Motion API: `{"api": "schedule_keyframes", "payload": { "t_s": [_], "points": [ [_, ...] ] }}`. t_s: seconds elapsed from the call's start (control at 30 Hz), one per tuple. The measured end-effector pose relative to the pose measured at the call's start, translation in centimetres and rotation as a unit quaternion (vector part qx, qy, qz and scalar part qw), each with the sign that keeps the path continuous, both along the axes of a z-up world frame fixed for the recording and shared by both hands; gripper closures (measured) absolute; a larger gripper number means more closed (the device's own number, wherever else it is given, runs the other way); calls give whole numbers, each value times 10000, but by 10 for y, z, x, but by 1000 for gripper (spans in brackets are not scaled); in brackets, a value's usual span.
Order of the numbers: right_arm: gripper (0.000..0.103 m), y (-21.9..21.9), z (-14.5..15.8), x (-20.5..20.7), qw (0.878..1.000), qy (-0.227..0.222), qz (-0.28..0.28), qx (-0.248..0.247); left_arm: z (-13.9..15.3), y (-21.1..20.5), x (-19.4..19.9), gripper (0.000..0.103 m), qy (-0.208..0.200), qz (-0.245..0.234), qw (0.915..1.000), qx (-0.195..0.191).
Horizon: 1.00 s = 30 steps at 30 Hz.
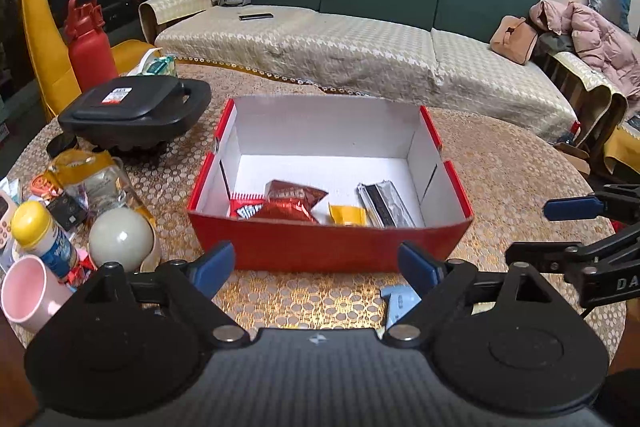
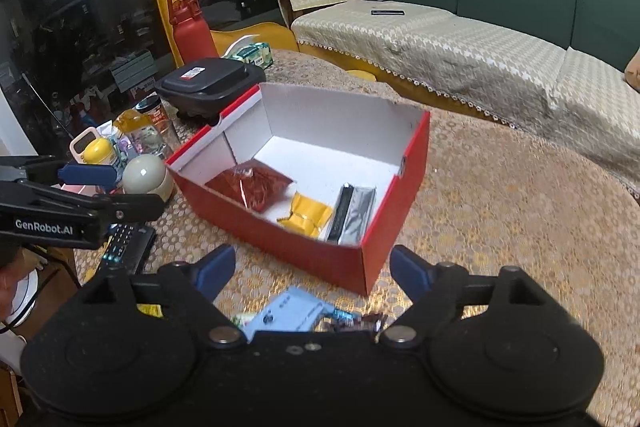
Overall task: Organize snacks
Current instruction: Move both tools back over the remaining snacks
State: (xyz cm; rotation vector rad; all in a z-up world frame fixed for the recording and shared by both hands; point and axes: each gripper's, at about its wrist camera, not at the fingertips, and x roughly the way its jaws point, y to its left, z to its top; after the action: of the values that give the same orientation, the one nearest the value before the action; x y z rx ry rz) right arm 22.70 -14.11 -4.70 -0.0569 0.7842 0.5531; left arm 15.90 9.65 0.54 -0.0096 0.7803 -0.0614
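Both wrist views, red box in frame. We hold the left gripper [image 1: 316,269] and the right gripper [image 2: 312,271] just short of the red box [image 1: 328,245], each with jaws spread wide and nothing between the blue pads. No earlier view is given, so we describe only the present stance.

Inside the box, along its near wall, lie the snacks already placed: a dark red foil packet [image 1: 290,205] at about 7 o'clock on the box floor, a small yellow packet [image 1: 347,215] at 6 o'clock, and a silver packet [image 1: 384,205] at 5 o'clock. A red-and-white wrapper [image 1: 244,207] sits partly under the foil packet.

On the patterned tablecloth [image 1: 520,195], a pale blue packet [image 2: 286,313] and a dark wrapper [image 2: 356,323] wait just below the right gripper, partly hidden by its body.

Risks, in our judgement:
- The loose items are half out of sight, so a pinch may close on the cloth, or on two wrappers at once.
- The box's near wall stands close; a low reach could shove it.
- The two grippers work side by side and may collide over the box.
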Motion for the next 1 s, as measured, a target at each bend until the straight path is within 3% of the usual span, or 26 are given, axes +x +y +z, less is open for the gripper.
{"api": "schedule_keyframes", "payload": {
  "t_s": [0.13, 0.3, 0.5, 0.77, 1.0],
  "points": [
    [0, -10, -8, -13, 10000, 21, -71, 37, -9, 2, -13, 13, 4, -11, 10000, 35],
    [0, -16, -28, -30, 9997, 176, -135, -69, -28, 1, -29, 13, 56, -152, 9996, 230],
    [0, -8, -58, -55, 9988, 315, 34, -375, -59, 6, -35, 13, 403, -302, 9975, 491],
    [0, 10, -93, -79, 9944, 483, 498, -801, -95, 20, -27, 13, 964, -396, 9935, 448],
    [3, 14, -111, -72, 9910, 723, 575, -967, -122, 25, -8, 13, 1399, -448, 9887, 312]
  ]
}}
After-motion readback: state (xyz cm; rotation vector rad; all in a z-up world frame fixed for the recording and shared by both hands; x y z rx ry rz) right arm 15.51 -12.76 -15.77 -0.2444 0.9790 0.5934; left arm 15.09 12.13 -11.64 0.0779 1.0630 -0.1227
